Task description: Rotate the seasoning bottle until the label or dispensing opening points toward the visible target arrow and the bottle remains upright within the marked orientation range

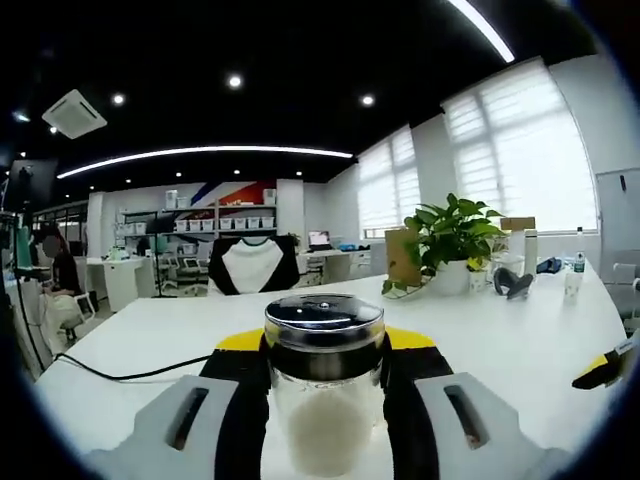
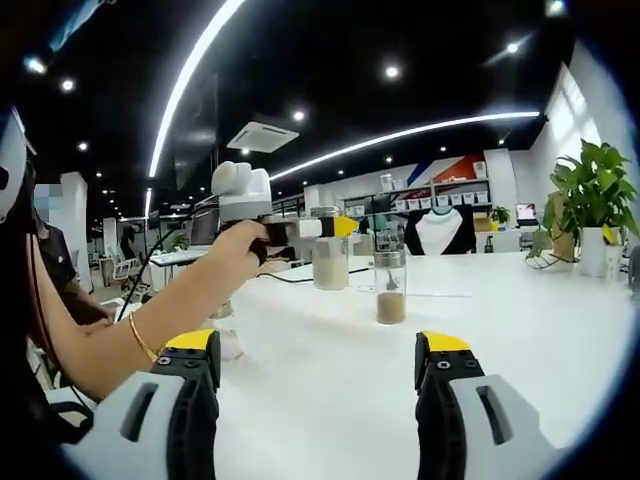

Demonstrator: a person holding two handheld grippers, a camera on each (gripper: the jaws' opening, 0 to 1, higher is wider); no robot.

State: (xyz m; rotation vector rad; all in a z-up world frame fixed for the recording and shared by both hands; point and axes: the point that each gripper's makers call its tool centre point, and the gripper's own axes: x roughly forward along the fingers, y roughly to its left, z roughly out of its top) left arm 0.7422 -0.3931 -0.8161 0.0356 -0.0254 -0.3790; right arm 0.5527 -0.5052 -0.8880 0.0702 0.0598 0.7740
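1. In the left gripper view, the left gripper (image 1: 325,420) clenches a seasoning bottle (image 1: 324,395) between its yellow-tipped jaws, pressed against both sides of the glass.
2. The bottle stands upright, long axis vertical, dark shiny lid on top, pale powder inside. No label or opening can be made out.
3. In the right gripper view, the right gripper (image 2: 318,375) is spread wide and grasps nothing, above the white table (image 2: 330,400).
4. That view also shows a person's hand (image 2: 235,250) gripping the left gripper, and a second small jar (image 2: 390,287) with brown contents standing nearby on the table.
5. A potted plant (image 1: 452,245) sits further back.
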